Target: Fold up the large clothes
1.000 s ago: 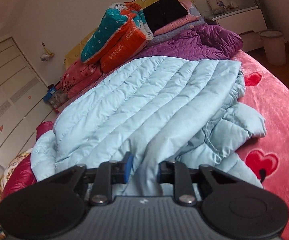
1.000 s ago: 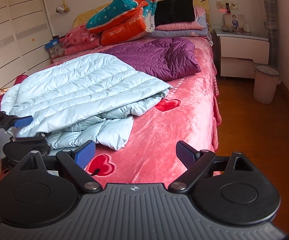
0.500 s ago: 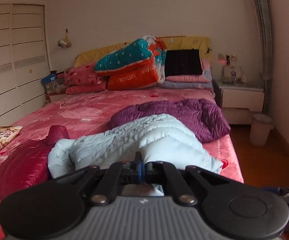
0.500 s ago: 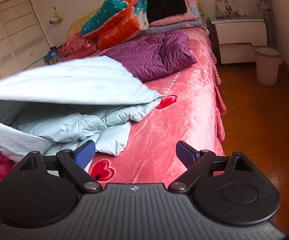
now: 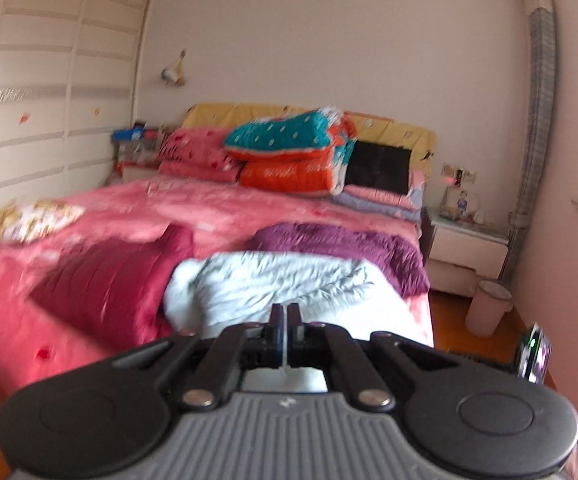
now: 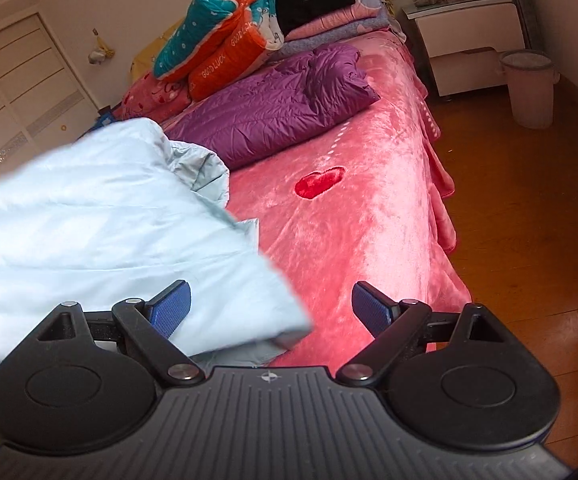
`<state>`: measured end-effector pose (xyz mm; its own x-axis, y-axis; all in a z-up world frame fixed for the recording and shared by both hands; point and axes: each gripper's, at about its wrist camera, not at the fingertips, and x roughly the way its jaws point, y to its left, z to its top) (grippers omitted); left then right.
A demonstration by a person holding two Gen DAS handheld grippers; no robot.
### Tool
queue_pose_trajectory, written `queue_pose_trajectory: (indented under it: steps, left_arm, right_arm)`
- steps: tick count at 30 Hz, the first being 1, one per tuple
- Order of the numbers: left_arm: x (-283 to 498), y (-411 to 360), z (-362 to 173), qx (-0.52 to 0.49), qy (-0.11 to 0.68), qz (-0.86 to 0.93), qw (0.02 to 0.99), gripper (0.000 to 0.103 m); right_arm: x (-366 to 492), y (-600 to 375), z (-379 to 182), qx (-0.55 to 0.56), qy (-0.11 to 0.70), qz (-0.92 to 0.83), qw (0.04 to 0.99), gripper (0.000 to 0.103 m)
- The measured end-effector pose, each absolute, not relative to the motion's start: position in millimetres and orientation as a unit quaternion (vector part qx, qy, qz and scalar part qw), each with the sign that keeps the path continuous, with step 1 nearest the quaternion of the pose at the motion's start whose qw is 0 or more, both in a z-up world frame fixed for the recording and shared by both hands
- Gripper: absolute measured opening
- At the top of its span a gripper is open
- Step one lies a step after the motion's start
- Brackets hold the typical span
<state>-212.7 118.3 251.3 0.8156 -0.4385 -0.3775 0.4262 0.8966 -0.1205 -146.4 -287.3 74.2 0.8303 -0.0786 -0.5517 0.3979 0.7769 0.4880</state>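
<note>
On the bed [image 5: 101, 208] | I see my left gripper [image 5: 285, 320] clamped on light-blue jacket [image 5: 273, 284] | maroon jacket [image 5: 109, 280] left-view only | right gripper [image 6: 271, 304] gapes empty

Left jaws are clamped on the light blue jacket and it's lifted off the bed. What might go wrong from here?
1. The left gripper pinches only a thin edge of the light blue jacket; the slippery fabric may slide out under the hanging weight.
2. The right gripper is open and holds nothing, so the jacket hangs from one point and may bunch instead of folding flat.
3. The purple jacket lies close behind, so the fold could land on it.
</note>
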Motion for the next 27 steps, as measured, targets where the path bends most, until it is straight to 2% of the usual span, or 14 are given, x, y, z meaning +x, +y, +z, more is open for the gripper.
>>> queue_pose_trajectory:
  steps: [6,13,16,18,25,27]
  left_arm:
    - [-208,133,202,-0.036,0.266,-0.223,0.937,0.000]
    - [-197,111,171,-0.013,0.263,-0.248,0.932,0.002]
    - [-191,106,167,-0.016,0.259,-0.246,0.934,0.013]
    - [-185,105,164,-0.020,0.259,-0.241,0.935,0.026]
    - [-173,112,151,-0.032,0.261,-0.210,0.942,0.041]
    - [-171,115,148,-0.031,0.261,-0.200,0.944,0.055]
  right_arm:
    - [-163,-292,75,0.354,0.242,-0.119,0.896,0.103]
    - [-163,-292,72,0.402,0.238,-0.117,0.876,0.103]
    - [-161,-298,62,0.399,0.246,-0.150,0.871,0.103]
    - [-155,-302,54,0.409,0.256,-0.158,0.862,0.103]
    - [-128,-306,42,0.408,0.250,-0.162,0.863,0.103]
    - [-122,-311,38,0.420,0.245,-0.164,0.858,0.103]
